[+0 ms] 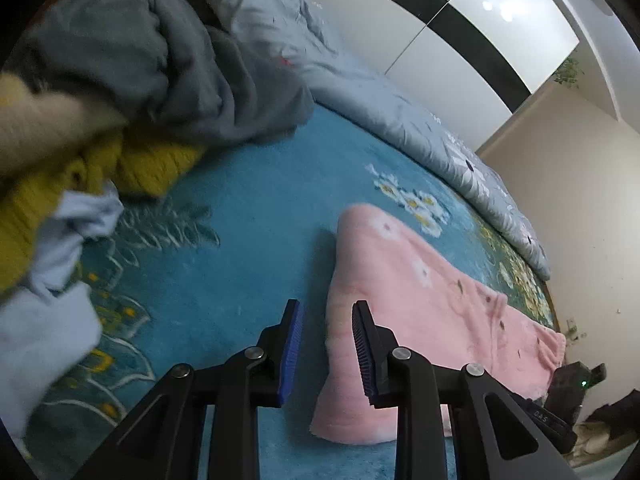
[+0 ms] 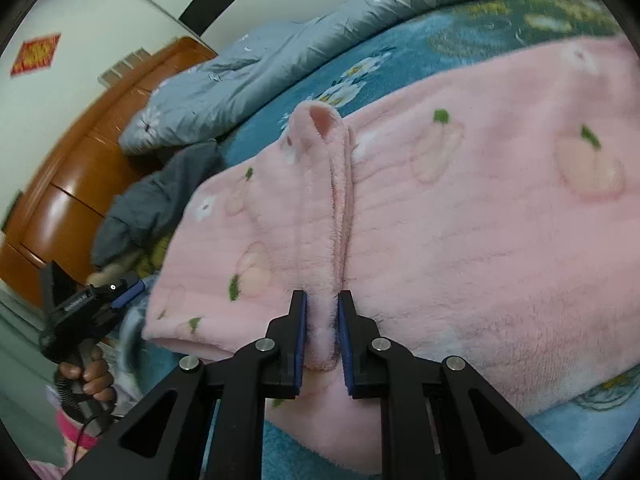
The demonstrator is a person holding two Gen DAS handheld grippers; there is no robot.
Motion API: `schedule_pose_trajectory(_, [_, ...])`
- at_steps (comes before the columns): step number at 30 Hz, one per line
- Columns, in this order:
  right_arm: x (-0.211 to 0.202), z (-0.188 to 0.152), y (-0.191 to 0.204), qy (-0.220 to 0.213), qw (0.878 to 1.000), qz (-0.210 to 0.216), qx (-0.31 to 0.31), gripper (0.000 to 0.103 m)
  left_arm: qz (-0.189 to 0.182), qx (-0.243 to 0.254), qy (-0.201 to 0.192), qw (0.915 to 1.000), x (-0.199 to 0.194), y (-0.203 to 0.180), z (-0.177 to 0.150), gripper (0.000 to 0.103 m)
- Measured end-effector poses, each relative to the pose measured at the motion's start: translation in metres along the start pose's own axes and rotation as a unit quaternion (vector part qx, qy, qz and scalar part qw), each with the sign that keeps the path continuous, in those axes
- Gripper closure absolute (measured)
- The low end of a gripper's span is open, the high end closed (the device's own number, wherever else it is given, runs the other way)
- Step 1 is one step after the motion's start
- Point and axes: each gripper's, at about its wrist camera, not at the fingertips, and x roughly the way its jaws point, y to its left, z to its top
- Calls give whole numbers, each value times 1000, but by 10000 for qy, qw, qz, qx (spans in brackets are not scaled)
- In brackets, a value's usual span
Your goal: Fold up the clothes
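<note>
R gripper [image 2: 322, 332] jaws clamp a pink fleece garment [image 2: 460, 216] fold; L gripper [image 1: 326, 344] jaws apart, holding nothing.

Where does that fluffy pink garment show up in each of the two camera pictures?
Left wrist view: the pink garment lies at lower right on the teal blanket, just ahead of the open left gripper.
Right wrist view: it fills the centre and right; the right gripper pinches a raised strip of it.
Shared landmark: the grey-blue floral quilt beyond the garment.
</note>
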Motion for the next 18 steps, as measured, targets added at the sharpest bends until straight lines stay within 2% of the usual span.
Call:
schedule_pose_trajectory(2, [-5,-1,-3,-55,9998,156,64,86,-157,241,29,9996,1,-21,-3,73])
schedule_pose_trajectory(4, [-16,-1,-7,-196,9995,205,103,85,-410,617,242,9970,14,-53,-13,73])
schedule_pose_trajectory(7, [-53,-1,-25,-689,9972,-62,274,84,-823,1250,733,9860,46,-108,-38,72])
schedule_pose_trajectory(8, [-68,-1,-35,-882,9952,-191,376,79,-886,1469,879,9812,57,-126,-48,72])
schedule_pose_trajectory(9, [-85,-2,-46,-1096,9920,-347,519,69,-899,1658,980,9772,66,-143,-56,72])
schedule_pose_trajectory(11, [-122,-10,-75,-1588,9803,-723,930,63,-952,1978,1145,9689,84,-169,-72,72])
schedule_pose_trajectory(13, [-158,-23,-105,-2065,9628,-1097,1357,56,-984,2212,1311,9614,98,-186,-86,72])
schedule_pose_trajectory(14, [-170,-28,-117,-2208,9551,-1234,1541,50,-936,2304,1393,9585,106,-191,-92,72])
schedule_pose_trajectory(15, [-182,-34,-130,-2349,9467,-1371,1724,49,-889,2395,1476,9555,113,-196,-99,71])
schedule_pose_trajectory(17, [-201,-43,-153,-2582,9306,-1580,2058,49,-786,2441,1535,9543,124,-198,-107,68])
schedule_pose_trajectory(18, [-204,-44,-162,-2608,9276,-1564,2170,44,-779,2439,1531,9545,126,-198,-108,66])
